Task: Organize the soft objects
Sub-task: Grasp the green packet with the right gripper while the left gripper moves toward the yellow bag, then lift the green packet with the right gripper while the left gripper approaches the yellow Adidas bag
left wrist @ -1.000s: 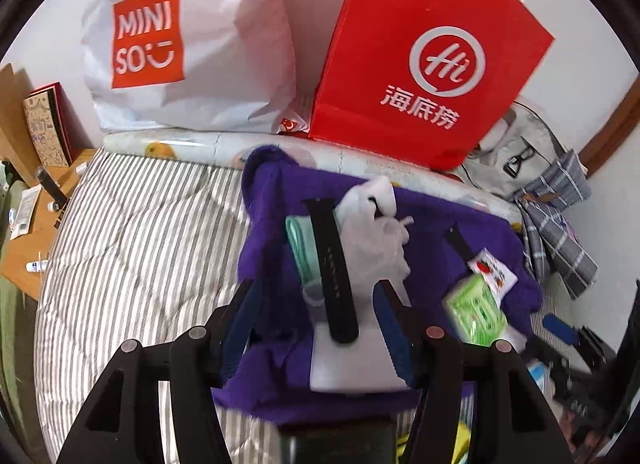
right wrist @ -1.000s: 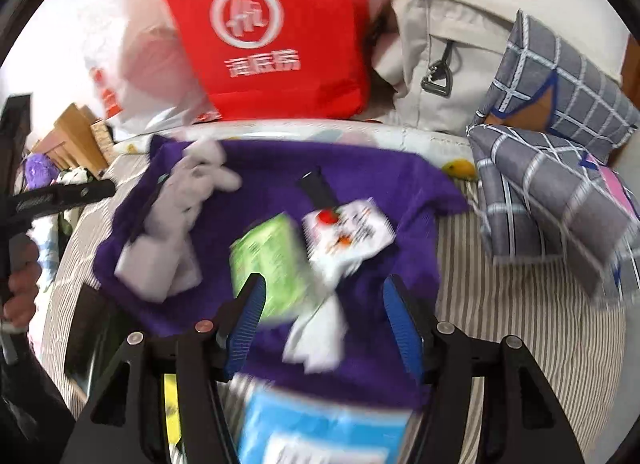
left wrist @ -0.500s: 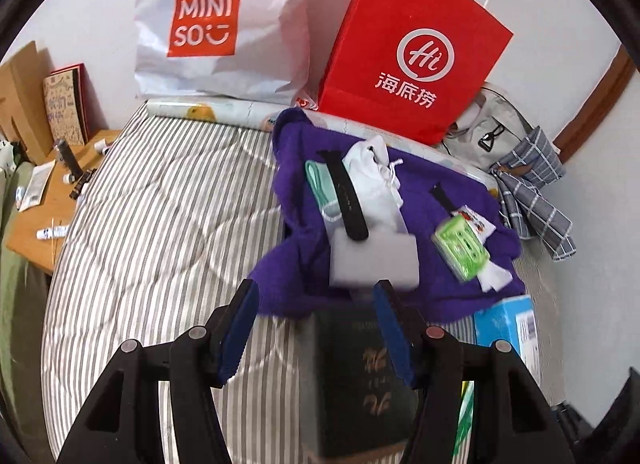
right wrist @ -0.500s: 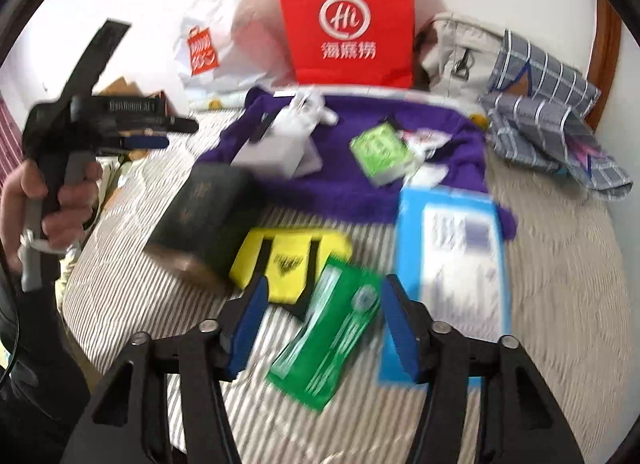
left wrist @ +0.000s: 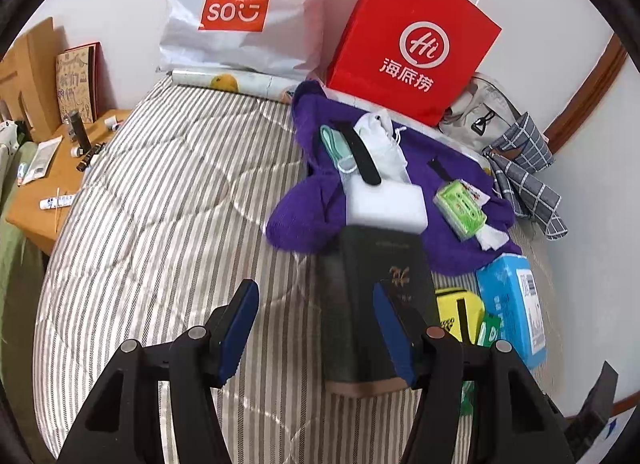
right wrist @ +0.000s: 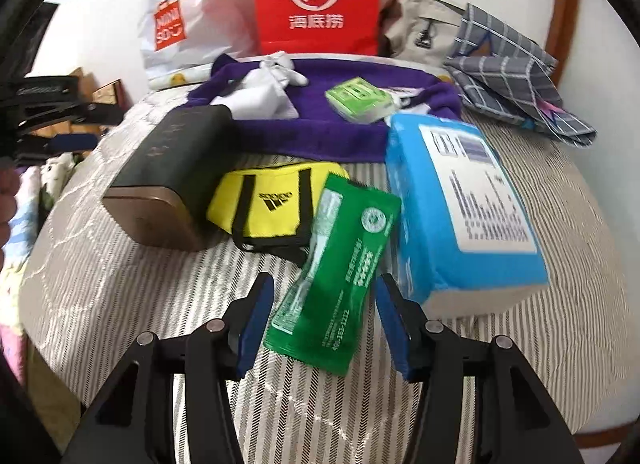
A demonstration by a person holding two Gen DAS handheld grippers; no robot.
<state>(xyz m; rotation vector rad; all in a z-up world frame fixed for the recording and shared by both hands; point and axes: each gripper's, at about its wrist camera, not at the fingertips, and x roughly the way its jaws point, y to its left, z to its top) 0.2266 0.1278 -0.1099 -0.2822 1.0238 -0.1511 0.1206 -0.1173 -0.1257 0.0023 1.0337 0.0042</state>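
A purple towel [left wrist: 312, 204] [right wrist: 320, 136] lies on the striped bed with a white cloth [left wrist: 380, 144], a white sponge block [left wrist: 384, 208] and a green tissue pack [left wrist: 460, 212] [right wrist: 356, 100] on it. In front lie a dark box [left wrist: 372, 304] [right wrist: 168, 176], a yellow pouch [right wrist: 268, 200], a green packet [right wrist: 340, 272] and a blue pack [right wrist: 460, 200]. My left gripper [left wrist: 316, 328] is open and empty above the bed, its right finger over the dark box. My right gripper [right wrist: 324, 328] is open, just above the green packet's near end.
A red paper bag [left wrist: 408, 48] and a white Miniso bag [left wrist: 240, 12] stand against the back wall. A grey bag [right wrist: 420, 24] and checked cloth [right wrist: 512, 64] lie at the back right. A wooden side table [left wrist: 44, 180] with small items is on the left.
Both grippers have pulled back from the purple towel toward the bed's near side. The dark box, yellow pouch, green packet and blue pack have come into view. Both stay open.
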